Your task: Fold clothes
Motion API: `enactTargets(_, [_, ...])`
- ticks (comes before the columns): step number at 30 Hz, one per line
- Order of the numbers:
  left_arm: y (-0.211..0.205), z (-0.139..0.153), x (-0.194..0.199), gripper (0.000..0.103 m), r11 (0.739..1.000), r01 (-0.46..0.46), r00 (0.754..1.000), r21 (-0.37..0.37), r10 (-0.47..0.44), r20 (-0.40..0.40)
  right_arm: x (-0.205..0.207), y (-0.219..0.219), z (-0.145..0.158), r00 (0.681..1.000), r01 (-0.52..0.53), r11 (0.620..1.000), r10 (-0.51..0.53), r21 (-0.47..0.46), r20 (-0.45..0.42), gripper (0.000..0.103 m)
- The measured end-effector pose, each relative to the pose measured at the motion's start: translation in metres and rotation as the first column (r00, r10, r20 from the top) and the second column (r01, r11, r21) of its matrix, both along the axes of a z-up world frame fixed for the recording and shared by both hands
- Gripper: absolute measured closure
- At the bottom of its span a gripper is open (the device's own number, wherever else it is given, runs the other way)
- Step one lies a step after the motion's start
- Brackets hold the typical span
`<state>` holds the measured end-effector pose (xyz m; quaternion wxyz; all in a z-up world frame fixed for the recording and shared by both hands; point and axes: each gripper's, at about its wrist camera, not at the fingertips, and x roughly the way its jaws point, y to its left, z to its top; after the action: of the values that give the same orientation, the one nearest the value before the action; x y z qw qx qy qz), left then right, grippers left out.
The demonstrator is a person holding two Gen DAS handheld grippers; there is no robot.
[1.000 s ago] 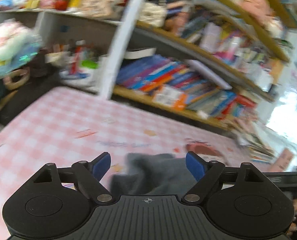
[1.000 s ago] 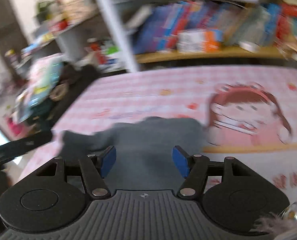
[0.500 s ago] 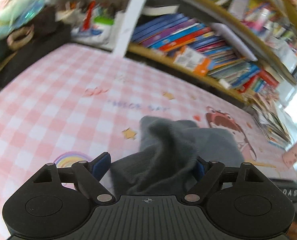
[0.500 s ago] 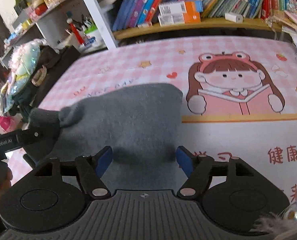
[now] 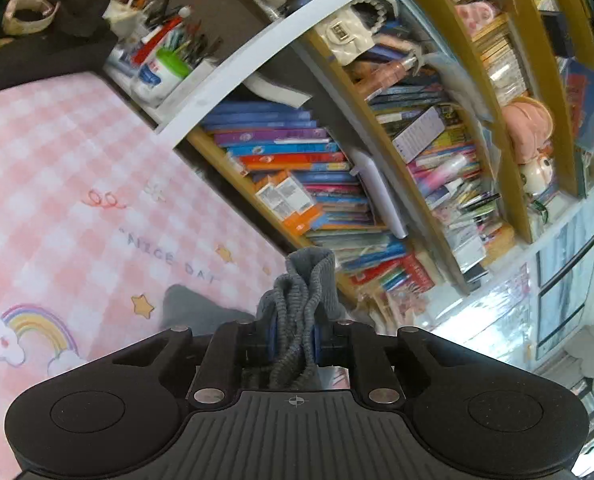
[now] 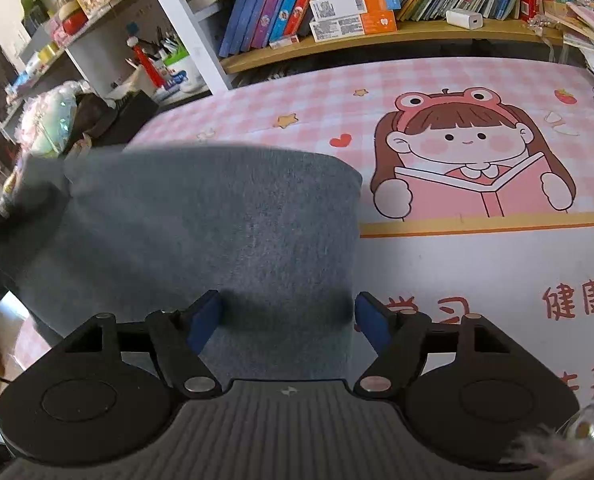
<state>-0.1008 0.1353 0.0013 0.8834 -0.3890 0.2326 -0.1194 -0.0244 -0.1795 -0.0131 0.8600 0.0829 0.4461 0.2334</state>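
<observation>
A grey knit garment [image 6: 217,220] lies spread on the pink checked mat [image 6: 477,272]. My left gripper [image 5: 294,340] is shut on a bunched ribbed edge of the grey garment [image 5: 309,280] and holds it lifted above the mat [image 5: 57,184]. My right gripper [image 6: 287,320] is open, its blue pads either side of the flat near part of the garment, low over it. At the far left of the right wrist view the cloth rises, blurred, toward the left gripper.
A bookshelf [image 6: 337,4] full of books runs along the mat's far edge, with a white post [image 5: 257,52] and a pen pot [image 5: 165,68] at its left. A cartoon girl print [image 6: 469,152] lies right of the garment.
My left gripper has closed on the garment's edge and lifted it, tilting upward. The right gripper stayed open over the cloth and moved slightly closer.
</observation>
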Motion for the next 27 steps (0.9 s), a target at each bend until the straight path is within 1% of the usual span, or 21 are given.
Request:
enactTargets(1, [0.001, -0.013, 0.006, 0.088, 0.999, -0.026, 0.994, 0.035, 0.029, -0.104, 0.0, 0.0, 0.0, 1.0, 0.001, 1.0, -0.001, -0.001, -0.001, 0.031])
enactTargets(2, [0.001, -0.026, 0.012, 0.087, 0.996, -0.048, 0.977, 0.072, 0.062, -0.206, 0.001, 0.001, -0.001, 1.0, 0.003, 1.0, -0.003, -0.014, -0.008, 0.031])
enactTargets(3, [0.002, -0.039, 0.017, 0.082, 0.992, -0.066, 0.95, 0.106, 0.094, -0.296, 0.002, 0.001, -0.003, 1.0, 0.002, 1.0, -0.003, -0.021, -0.019, 0.031])
enactTargets(4, [0.004, -0.046, 0.015, 0.079, 0.993, -0.08, 0.947, 0.088, 0.103, -0.305, 0.002, 0.002, -0.004, 1.0, 0.0, 1.0, -0.001, -0.02, -0.028, 0.031])
enactTargets(6, [0.006, -0.06, 0.013, 0.076, 0.993, -0.106, 0.94, 0.058, 0.119, -0.32, 0.002, 0.003, -0.005, 1.0, -0.003, 1.0, 0.003, -0.024, -0.031, 0.031])
enactTargets(8, [0.001, -0.05, 0.013, 0.075, 0.99, -0.079, 0.95, 0.116, 0.11, -0.293, 0.002, 0.003, -0.006, 0.999, 0.0, 1.0, -0.001, -0.024, -0.032, 0.031])
enactTargets(10, [0.004, -0.045, 0.008, 0.071, 0.992, -0.093, 0.954, 0.081, 0.112, -0.277, 0.003, 0.001, -0.007, 0.999, 0.007, 1.0, -0.007, -0.013, -0.039, 0.031])
enactTargets(11, [0.006, -0.043, 0.006, 0.065, 0.993, -0.1, 0.956, 0.062, 0.113, -0.27, 0.003, 0.001, -0.007, 0.999, 0.01, 1.0, -0.01, -0.008, -0.043, 0.031])
enactTargets(12, [0.01, -0.043, 0.003, 0.051, 0.993, -0.109, 0.954, 0.035, 0.114, -0.278, 0.003, 0.0, -0.007, 0.999, 0.014, 1.0, -0.014, -0.002, -0.042, 0.031])
enactTargets(14, [0.014, -0.043, 0.001, 0.04, 0.994, -0.113, 0.948, 0.001, 0.108, -0.3, 0.003, -0.002, -0.006, 0.999, 0.023, 1.0, -0.023, 0.008, -0.042, 0.031])
enactTargets(16, [0.014, -0.046, 0.003, 0.04, 0.996, -0.093, 0.938, -0.003, 0.087, -0.335, 0.003, -0.003, -0.006, 0.998, 0.03, 0.999, -0.03, 0.013, -0.048, 0.031])
enactTargets(20, [0.014, -0.057, 0.002, 0.043, 0.995, -0.091, 0.925, -0.048, 0.066, -0.374, 0.005, -0.003, -0.007, 0.998, 0.034, 0.999, -0.033, 0.016, -0.057, 0.031])
enactTargets(22, [0.016, -0.058, 0.002, 0.043, 0.993, -0.092, 0.928, -0.079, 0.056, -0.368, 0.006, -0.003, -0.007, 0.997, 0.034, 0.999, -0.033, 0.019, -0.063, 0.031])
enactTargets(23, [0.015, -0.057, 0.003, 0.041, 0.993, -0.087, 0.93, -0.082, 0.051, -0.365, 0.006, -0.003, -0.007, 0.997, 0.035, 0.999, -0.034, 0.023, -0.067, 0.031])
enactTargets(25, [0.013, -0.057, 0.005, 0.04, 0.994, -0.074, 0.929, -0.079, 0.04, -0.368, 0.008, -0.004, -0.009, 0.996, 0.039, 0.998, -0.036, 0.038, -0.079, 0.03])
enactTargets(27, [0.01, -0.056, 0.007, 0.038, 0.996, -0.059, 0.924, -0.07, 0.028, -0.38, 0.011, -0.008, -0.013, 0.992, 0.059, 0.995, -0.05, 0.078, -0.118, 0.03])
